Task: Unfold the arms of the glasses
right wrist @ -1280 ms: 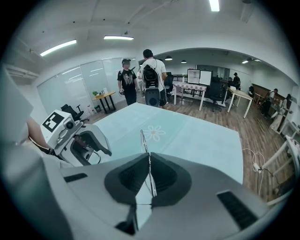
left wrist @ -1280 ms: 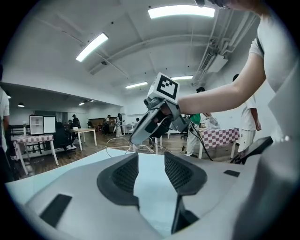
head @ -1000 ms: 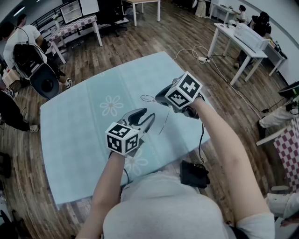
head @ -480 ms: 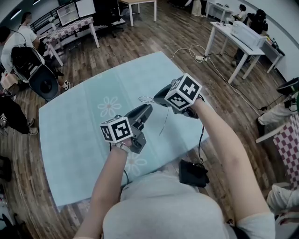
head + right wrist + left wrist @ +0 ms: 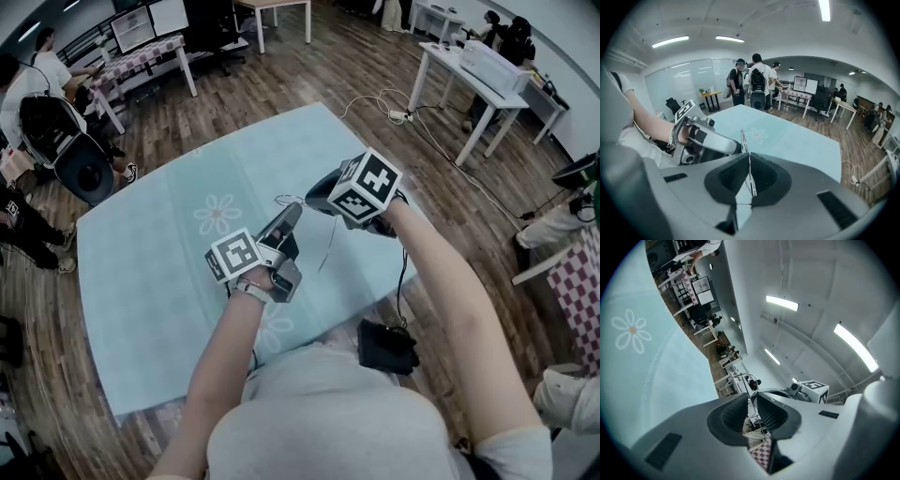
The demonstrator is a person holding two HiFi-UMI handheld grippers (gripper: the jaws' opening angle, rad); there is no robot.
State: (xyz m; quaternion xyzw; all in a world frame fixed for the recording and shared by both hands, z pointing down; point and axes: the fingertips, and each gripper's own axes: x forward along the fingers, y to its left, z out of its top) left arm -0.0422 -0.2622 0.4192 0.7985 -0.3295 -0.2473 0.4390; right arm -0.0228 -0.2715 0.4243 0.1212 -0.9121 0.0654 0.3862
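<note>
Right gripper [image 5: 311, 199] clamped on the glasses [image 5: 749, 179]; left gripper [image 5: 292, 213] jaws just closing, a sliver apart round one arm [image 5: 742, 138] — next: pinch it, swing it outward gently.

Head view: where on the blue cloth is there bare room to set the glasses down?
Bare: the cloth from the flower print out to its left and far edges. Crowded: the near-right part, under the glasses and both forearms.
</note>
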